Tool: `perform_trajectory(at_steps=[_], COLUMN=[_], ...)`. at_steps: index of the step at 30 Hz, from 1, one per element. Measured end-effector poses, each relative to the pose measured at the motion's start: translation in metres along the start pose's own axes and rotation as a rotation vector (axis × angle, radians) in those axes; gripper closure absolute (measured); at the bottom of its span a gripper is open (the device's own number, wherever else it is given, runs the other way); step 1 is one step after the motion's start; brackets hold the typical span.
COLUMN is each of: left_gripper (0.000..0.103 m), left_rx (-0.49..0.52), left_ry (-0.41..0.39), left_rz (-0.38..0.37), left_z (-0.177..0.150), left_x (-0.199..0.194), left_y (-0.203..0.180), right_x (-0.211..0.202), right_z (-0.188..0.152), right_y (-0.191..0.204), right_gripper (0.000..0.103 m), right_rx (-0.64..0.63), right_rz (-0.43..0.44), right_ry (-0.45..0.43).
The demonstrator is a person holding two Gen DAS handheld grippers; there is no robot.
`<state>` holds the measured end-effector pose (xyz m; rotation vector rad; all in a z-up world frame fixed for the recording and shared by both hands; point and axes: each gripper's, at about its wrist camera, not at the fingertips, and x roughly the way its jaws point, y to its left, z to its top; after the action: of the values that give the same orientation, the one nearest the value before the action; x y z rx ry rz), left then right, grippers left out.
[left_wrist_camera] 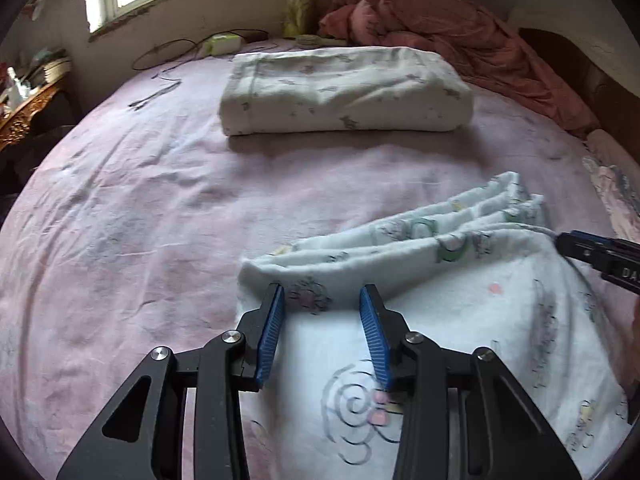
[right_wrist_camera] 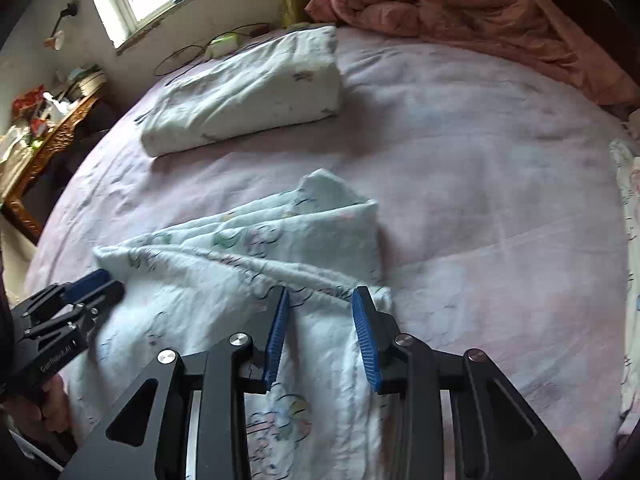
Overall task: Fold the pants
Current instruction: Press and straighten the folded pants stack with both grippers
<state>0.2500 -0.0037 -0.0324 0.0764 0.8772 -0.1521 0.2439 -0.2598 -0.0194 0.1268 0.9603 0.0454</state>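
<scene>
- Through my left wrist camera I see the left gripper [left_wrist_camera: 322, 300], black arms with ribbed blue pads, standing wide apart over the white printed cotton pants [left_wrist_camera: 460, 304].
- Its tips sit on or just above a folded edge of that cloth; nothing is pinched between the pads, and I cannot tell whether they touch the fabric.
- The pants lie in a loose, partly folded bundle on the pale pink wrinkled bed sheet [left_wrist_camera: 140, 220], at the near side of the bed, with several layered edges fanning out toward the far right.
- In my right wrist camera the right gripper [right_wrist_camera: 320, 304] is also spread wide, straddling a raised ridge of the pants [right_wrist_camera: 224, 264] that runs between its blue pads without being clamped.
- The left gripper [right_wrist_camera: 86, 288] shows at the left edge of that view, at the cloth's left corner, my hand [right_wrist_camera: 48, 408] below it.
- The right gripper's black tip [left_wrist_camera: 580, 248] shows at the right edge of the left view, at the pants' far side.
- Well beyond the pants rests a white rectangular pillow with a faint grey print [left_wrist_camera: 340, 92].
- A rumpled salmon-pink quilt [left_wrist_camera: 460, 32] is heaped at the far right corner.
- A carved wooden side table [right_wrist_camera: 52, 140] stands left of the bed.
</scene>
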Motion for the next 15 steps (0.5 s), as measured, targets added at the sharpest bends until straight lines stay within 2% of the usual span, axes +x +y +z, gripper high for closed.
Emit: perform_trajectory(at_steps=[1,3,5,7,12,15], left_gripper=[0.064,0.064,0.064,0.065,0.065,0.064], left_rx=[-0.017,-0.048,-0.058,-0.032,-0.012,0.003], left_ry=[0.001,0.013,0.006,-0.024,-0.065,-0.068], left_rz=[0.021,-0.004,-0.005,0.014,-0.048,-0.091], left_z=[-0.001,-0.001,0.000,0.000,-0.003,-0.007], left_x=[0.004,0.009,0.005,-0.006,-0.039,-0.050], left_y=[0.006,0.015,0.019,0.014,0.003,-0.006], right_x=[0.002,0.007,0.002,-0.014,-0.054,-0.058], right_z=[-0.001,0.000,0.002,0.004,0.002,-0.003], right_y=[-0.004,-0.014,-0.025,-0.028,-0.005,0.017], right_gripper=[0.068,0.068,0.068,0.068,0.068,0.065], right_rx=[-0.001,0.028,0.079,0.102,0.019,-0.051], right_rz=[-0.033,-0.044,-0.016,0.024,0.097,0.131], right_ry=[-0.007,-0.001,-0.002,-0.044,-0.111,-0.098])
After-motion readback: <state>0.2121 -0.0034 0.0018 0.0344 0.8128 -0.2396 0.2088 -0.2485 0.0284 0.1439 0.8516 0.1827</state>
